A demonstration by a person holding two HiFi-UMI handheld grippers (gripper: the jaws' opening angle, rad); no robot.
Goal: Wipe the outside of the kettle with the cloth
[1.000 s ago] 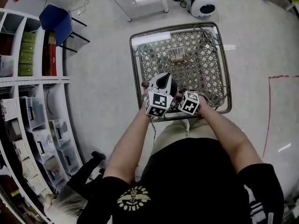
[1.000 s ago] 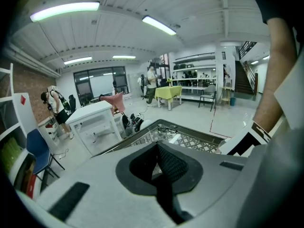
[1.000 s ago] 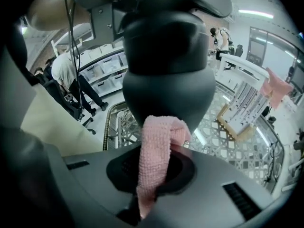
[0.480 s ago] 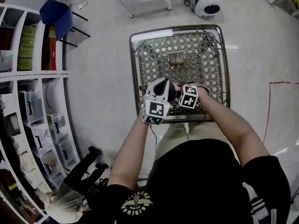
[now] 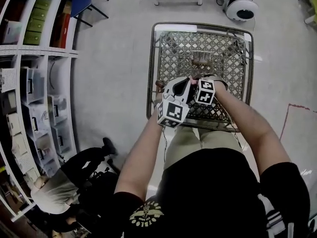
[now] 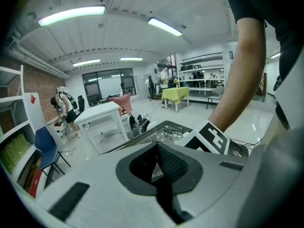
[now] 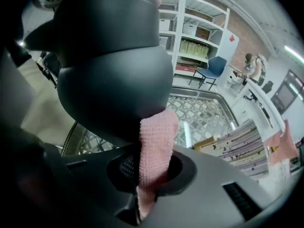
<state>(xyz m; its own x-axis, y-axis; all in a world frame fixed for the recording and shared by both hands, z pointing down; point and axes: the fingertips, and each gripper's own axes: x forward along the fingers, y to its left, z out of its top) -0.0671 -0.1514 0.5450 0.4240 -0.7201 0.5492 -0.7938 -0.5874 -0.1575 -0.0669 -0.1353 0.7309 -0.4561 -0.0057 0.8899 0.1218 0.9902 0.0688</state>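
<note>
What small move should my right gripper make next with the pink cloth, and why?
Probably a short sweep of the right gripper, dragging the pink cloth along the kettle. Its jaws are shut on the cloth, and the cloth's free end lies against the kettle's dark grey rounded wall. A slide along that surface should wipe it, and no regrasp looks needed.
</note>
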